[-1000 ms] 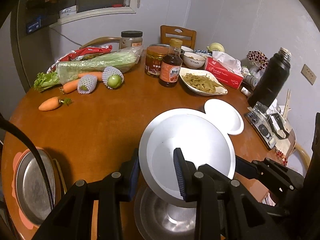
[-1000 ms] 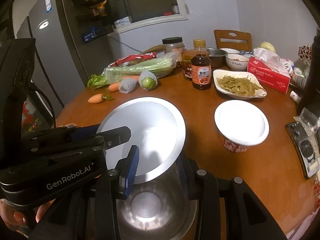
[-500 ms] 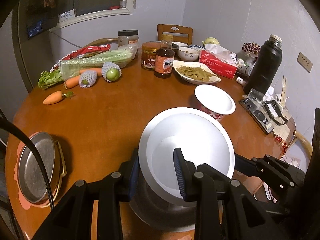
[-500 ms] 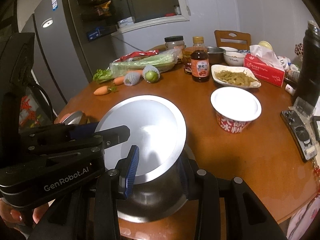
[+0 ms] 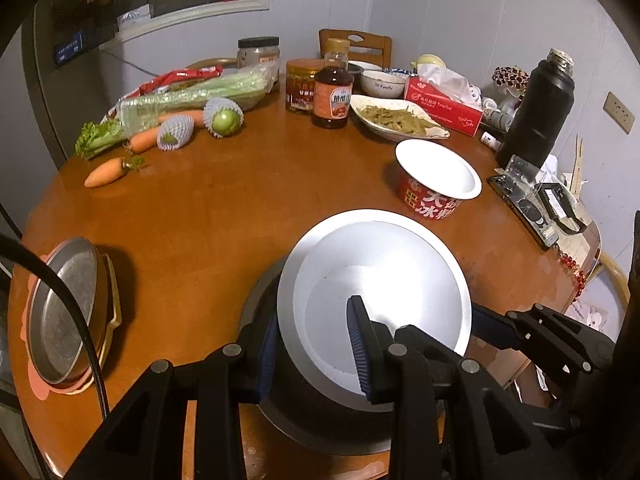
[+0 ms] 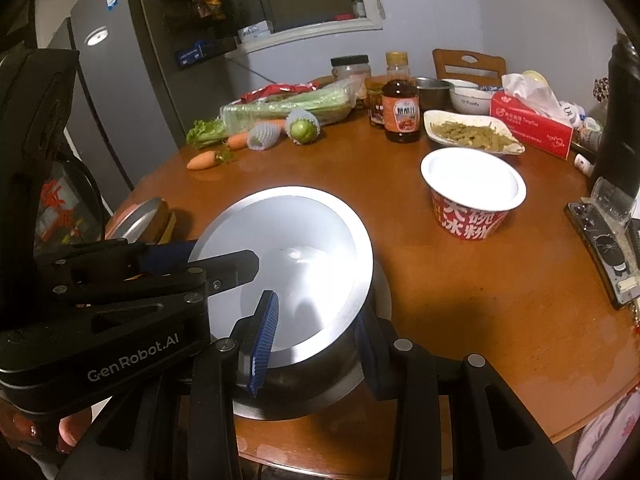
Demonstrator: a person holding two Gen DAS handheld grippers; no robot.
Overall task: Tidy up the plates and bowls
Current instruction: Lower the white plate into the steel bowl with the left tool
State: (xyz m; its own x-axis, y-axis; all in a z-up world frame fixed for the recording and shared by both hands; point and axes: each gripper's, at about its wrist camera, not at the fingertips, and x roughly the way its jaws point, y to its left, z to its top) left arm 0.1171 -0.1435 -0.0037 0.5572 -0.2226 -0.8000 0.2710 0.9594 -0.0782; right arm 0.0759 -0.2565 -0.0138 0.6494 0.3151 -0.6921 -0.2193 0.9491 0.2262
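Observation:
A steel bowl hangs tilted over a second steel bowl that stands on the round wooden table near its front edge. The upper bowl's underside sits low inside the lower one; whether they touch I cannot tell. My left gripper is shut on the upper bowl's near rim, one finger inside and one outside. My right gripper is shut on the same bowl at another part of the rim, with the lower bowl showing beneath. A steel plate lies on a pink mat at the left.
A red instant-noodle cup stands just beyond the bowls. Further back are a dish of greens, a sauce bottle, small bowls, a tissue box, carrots and celery. A black flask stands at the right.
Both grippers have come down and drawn back with the steel bowl. It has sunk into the lower bowl, whose inside no longer shows. Both grips are unchanged.

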